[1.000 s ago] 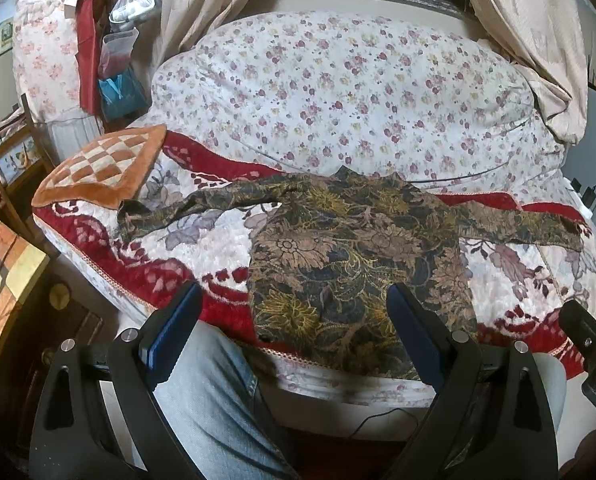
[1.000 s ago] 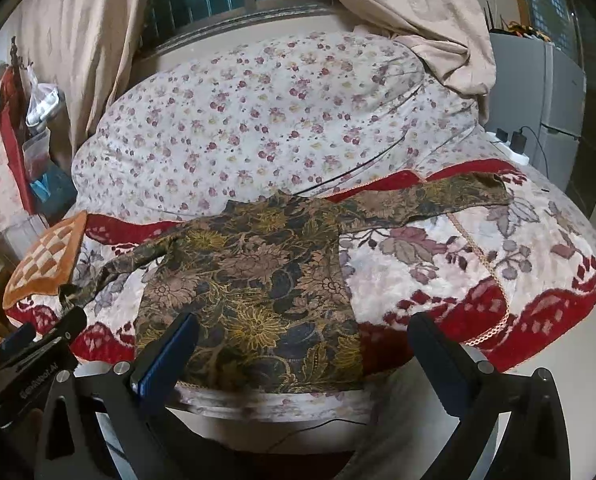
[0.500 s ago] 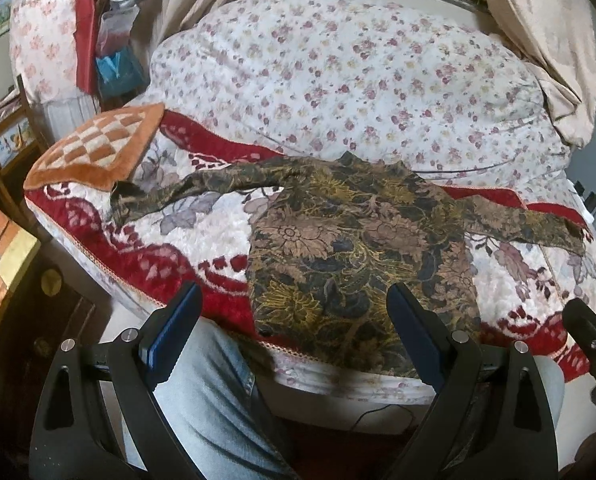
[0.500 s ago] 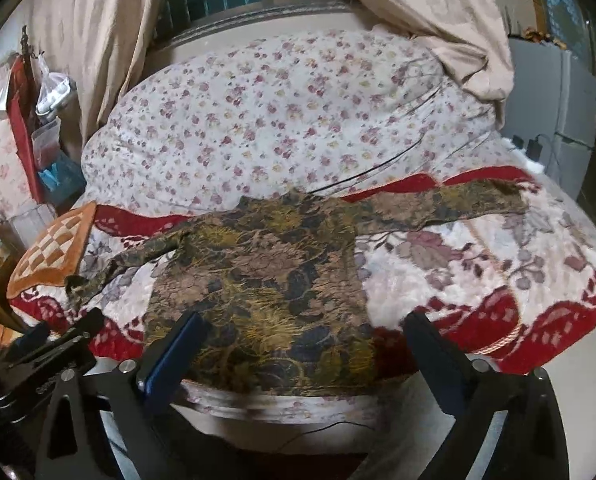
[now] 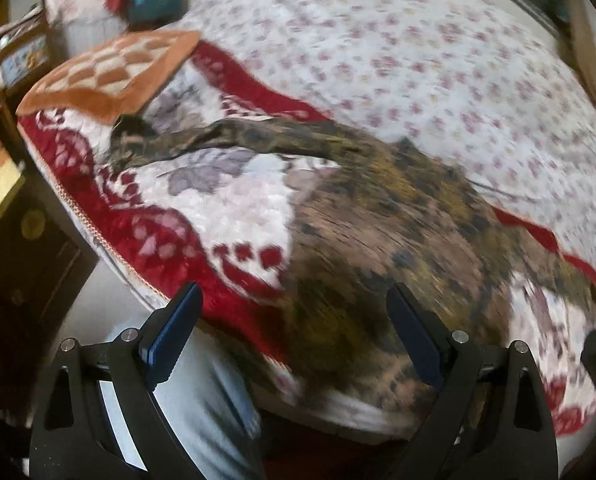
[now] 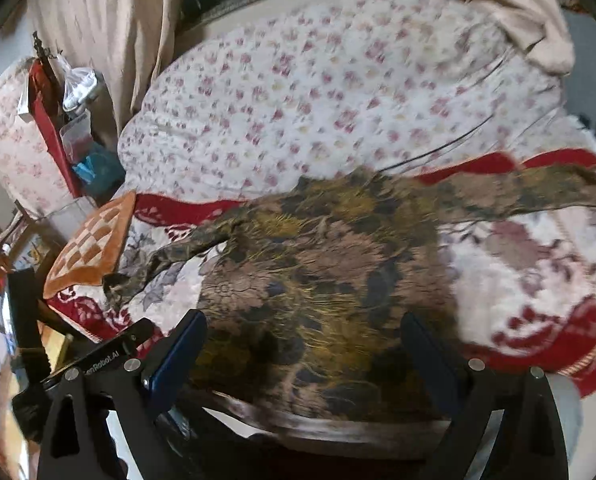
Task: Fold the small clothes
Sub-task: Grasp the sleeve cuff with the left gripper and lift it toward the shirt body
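A dark floral long-sleeved top lies spread flat on the bed, sleeves out to both sides; it also shows in the right wrist view. Its hem hangs at the bed's front edge. My left gripper is open and empty, just short of the hem's left part. My right gripper is open and empty, over the hem's lower middle. The left sleeve's cuff lies beside a cushion. Both views are blurred by motion.
An orange checked cushion lies at the bed's left corner. A red and white floral blanket covers the front of the bed, a flowered quilt is heaped behind. A dark wooden cabinet stands left. The person's jeans-clad leg is below.
Both grippers have moved forward and closer to the bed, so the top looks larger. The left view has swung left and down. Both stay open.
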{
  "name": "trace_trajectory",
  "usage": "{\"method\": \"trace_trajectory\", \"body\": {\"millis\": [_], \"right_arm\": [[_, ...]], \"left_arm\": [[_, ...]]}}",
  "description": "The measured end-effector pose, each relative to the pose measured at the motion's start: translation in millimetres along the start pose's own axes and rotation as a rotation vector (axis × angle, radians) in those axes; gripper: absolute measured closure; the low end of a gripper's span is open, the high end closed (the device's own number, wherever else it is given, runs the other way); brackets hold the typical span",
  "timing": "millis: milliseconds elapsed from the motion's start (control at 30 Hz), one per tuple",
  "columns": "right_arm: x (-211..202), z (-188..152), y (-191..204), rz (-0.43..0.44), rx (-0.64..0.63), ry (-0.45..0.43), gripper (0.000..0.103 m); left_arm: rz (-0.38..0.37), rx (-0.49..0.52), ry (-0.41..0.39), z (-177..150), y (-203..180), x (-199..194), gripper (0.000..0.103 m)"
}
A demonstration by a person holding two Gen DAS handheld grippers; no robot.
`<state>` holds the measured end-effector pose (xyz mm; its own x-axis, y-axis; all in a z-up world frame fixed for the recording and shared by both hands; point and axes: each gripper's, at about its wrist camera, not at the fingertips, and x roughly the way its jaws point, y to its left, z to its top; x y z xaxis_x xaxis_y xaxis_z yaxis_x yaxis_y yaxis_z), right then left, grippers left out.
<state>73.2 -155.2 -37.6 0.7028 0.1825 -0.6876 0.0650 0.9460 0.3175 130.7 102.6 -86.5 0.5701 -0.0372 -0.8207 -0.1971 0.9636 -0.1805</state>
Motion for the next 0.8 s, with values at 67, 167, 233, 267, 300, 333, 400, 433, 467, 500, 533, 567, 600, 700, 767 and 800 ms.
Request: {"method": "trace_trajectory", "body": {"millis": [67,167,233,267,300,333,400,433,467,500,533,567,600,700,767,800], "right_arm": [[28.3,15.9,9.4,0.033,-0.004,0.034,0.006],[65.5,36.9,32.2,0.044,-0.079,0.059,0.006],[98.7,52.7,53.0,0.075,-0.118,0.096,0.006],[112.2,58.7,60.9,0.098,-0.134,0.119,0.006],[127.2,65.1,69.9,0.136,-0.157,0.143,0.006],[141.8,70.4,79.7,0.162,-0.176,0.160,0.006],[175.2,78.0,99.4,0.178,-0.196,0.185,0.010],[190.1,80.4,105.9,0.192,-0.194,0.203,0.012],[200.8,80.9,109.7,0.203,-0.191,0.220,0.016],[212.3,81.9,113.7,0.209,-0.186,0.236,0.018],[228.4,83.9,119.3,0.214,-0.179,0.253,0.020],[237.1,85.0,121.3,0.221,-0.173,0.262,0.024],[245.0,85.2,123.1,0.228,-0.169,0.273,0.027],[274.6,86.6,138.5,0.257,-0.184,0.317,0.033],[294.4,85.6,152.5,0.274,-0.199,0.353,0.041],[303.9,84.4,159.8,0.286,-0.207,0.372,0.047]], "left_arm": [[0.003,-0.047,0.019,17.6,14.4,18.4,0.010],[0.001,-0.153,0.057,46.1,44.7,48.9,0.010],[0.010,-0.237,0.092,63.6,71.8,72.6,0.010],[0.012,-0.278,0.105,70.7,84.7,83.8,0.010],[0.023,-0.330,0.130,78.9,102.7,99.0,0.010],[0.032,-0.371,0.144,82.7,115.6,107.9,0.010],[0.043,-0.459,0.147,94.5,147.1,127.7,0.010],[0.052,-0.488,0.162,97.2,158.9,135.2,0.010],[0.043,-0.523,0.175,101.2,171.4,143.9,0.010],[0.043,-0.552,0.181,104.3,182.1,151.1,0.010],[0.052,-0.586,0.193,107.6,193.9,159.5,0.010],[0.047,-0.622,0.202,110.6,205.2,167.7,0.010],[0.036,-0.643,0.201,113.7,213.4,173.8,0.010],[0.015,-0.711,0.205,122.4,235.8,194.3,0.010],[-0.012,-0.791,0.218,124.6,254.3,208.7,0.010],[-0.012,-0.821,0.211,125.3,262.1,211.1,0.010]]}}
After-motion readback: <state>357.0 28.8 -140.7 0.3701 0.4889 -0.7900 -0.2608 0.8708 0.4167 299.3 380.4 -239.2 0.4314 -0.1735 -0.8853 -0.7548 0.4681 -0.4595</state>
